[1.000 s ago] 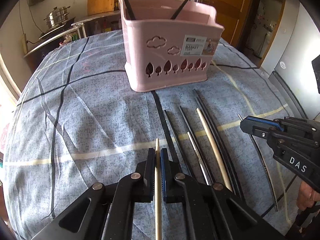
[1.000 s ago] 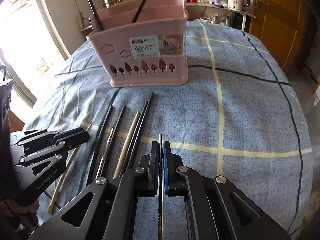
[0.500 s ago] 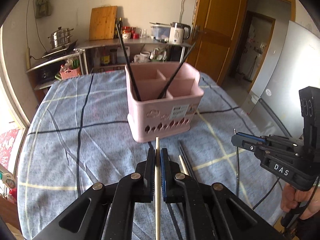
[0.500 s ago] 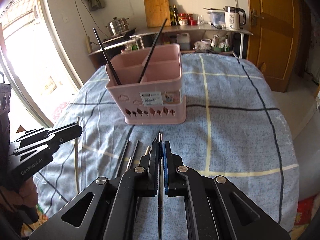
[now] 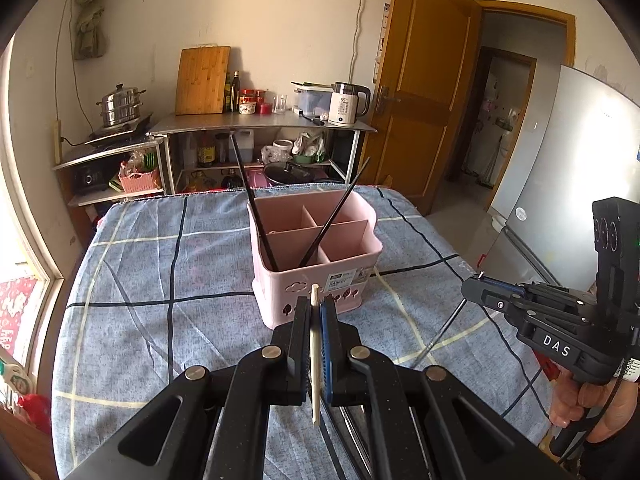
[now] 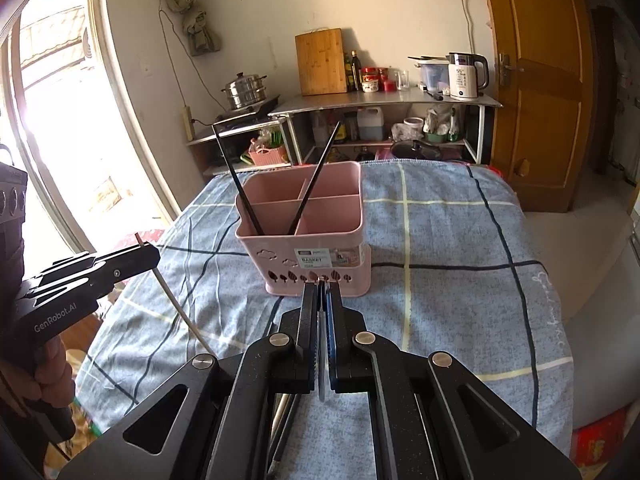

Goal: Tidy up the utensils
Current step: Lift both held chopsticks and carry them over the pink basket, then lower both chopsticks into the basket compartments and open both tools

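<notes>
Left wrist view: left gripper [image 5: 315,312] jaws pressed together, pinching a pale chopstick [image 5: 315,360] that runs lengthwise between the pads, tip poking past them toward the pink basket [image 5: 320,276]; basket stands upright on the blue checked tablecloth [image 5: 160,272], near the middle of the table, divided into compartments; two black chopsticks [image 5: 256,216] lean in the near compartment, crossing outward; right gripper [image 5: 480,286] at the right edge, held in a hand [image 5: 580,400], closed on a thin metal chopstick [image 5: 444,330] that hangs slanting down toward the cloth. Right wrist view: right gripper [image 6: 321,292] jaws squeezed shut on the metal chopstick [image 6: 321,344], just short of the basket [image 6: 316,248] front wall; left gripper [image 6: 136,256] at the left, clamped on the pale chopstick [image 6: 180,308] angling down; more chopsticks [image 6: 284,412] lie on the cloth below the jaws, partly hidden.
</notes>
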A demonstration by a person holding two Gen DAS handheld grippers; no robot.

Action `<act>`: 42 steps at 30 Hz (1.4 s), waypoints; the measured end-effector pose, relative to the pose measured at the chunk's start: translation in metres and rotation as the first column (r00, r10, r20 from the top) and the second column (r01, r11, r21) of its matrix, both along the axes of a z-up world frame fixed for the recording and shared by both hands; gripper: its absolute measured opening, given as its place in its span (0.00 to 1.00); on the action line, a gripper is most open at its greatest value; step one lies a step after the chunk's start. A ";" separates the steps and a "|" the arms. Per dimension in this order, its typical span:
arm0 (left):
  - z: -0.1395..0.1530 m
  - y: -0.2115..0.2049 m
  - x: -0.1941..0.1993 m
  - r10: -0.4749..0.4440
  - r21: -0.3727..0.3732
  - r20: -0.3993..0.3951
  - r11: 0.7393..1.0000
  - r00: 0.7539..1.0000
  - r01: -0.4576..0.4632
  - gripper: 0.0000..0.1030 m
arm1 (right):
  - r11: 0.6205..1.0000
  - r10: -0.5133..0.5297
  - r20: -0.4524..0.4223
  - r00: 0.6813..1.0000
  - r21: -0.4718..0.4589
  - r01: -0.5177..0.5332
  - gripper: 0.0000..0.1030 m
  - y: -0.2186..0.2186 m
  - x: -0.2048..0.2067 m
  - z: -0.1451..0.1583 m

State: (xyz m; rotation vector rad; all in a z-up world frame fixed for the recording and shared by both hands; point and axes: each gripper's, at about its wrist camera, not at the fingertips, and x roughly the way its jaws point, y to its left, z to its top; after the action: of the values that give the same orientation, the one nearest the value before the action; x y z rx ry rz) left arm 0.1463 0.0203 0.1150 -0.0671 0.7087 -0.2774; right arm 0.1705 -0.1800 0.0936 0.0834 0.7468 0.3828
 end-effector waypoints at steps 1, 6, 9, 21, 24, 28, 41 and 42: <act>0.001 -0.001 -0.001 0.000 0.000 0.002 1.000 1.000 0.000 0.04 | 1.000 -0.001 0.003 1.000 0.001 0.001 0.04 -0.001 -0.001 0.001; 0.006 -0.003 -0.004 0.001 -0.010 0.004 1.000 1.000 -0.001 0.04 | 1.000 0.000 0.014 1.000 0.005 0.000 0.04 -0.004 -0.005 0.006; 0.008 -0.003 -0.005 -0.001 -0.014 0.004 1.000 1.000 0.001 0.04 | 1.000 0.002 0.018 1.000 0.008 -0.002 0.04 -0.004 -0.007 0.009; 0.034 0.004 0.017 0.001 -0.051 0.030 0.999 1.000 0.001 0.04 | 0.999 0.021 0.051 0.998 0.027 -0.023 0.04 0.004 0.003 0.029; 0.044 0.005 0.030 0.007 -0.053 0.041 0.999 0.999 -0.005 0.04 | 0.999 0.027 0.070 0.997 0.028 -0.029 0.04 0.009 0.011 0.038; 0.061 0.009 0.048 0.022 -0.067 0.062 0.998 0.998 -0.018 0.04 | 0.999 0.031 0.103 0.994 0.032 -0.035 0.04 0.016 0.026 0.053; 0.100 0.019 0.107 0.077 -0.069 0.142 0.995 0.987 -0.067 0.04 | 0.997 0.014 0.191 0.981 0.073 -0.029 0.04 0.034 0.081 0.090; 0.098 0.019 0.111 0.079 -0.071 0.141 0.995 0.987 -0.069 0.04 | 0.997 0.013 0.192 0.981 0.075 -0.028 0.04 0.035 0.082 0.090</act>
State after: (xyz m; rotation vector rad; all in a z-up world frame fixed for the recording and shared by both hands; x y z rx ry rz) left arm 0.2577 0.0394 0.2135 -0.1343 0.5522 -0.2320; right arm 0.2527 -0.1446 0.1832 0.1096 0.5427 0.4330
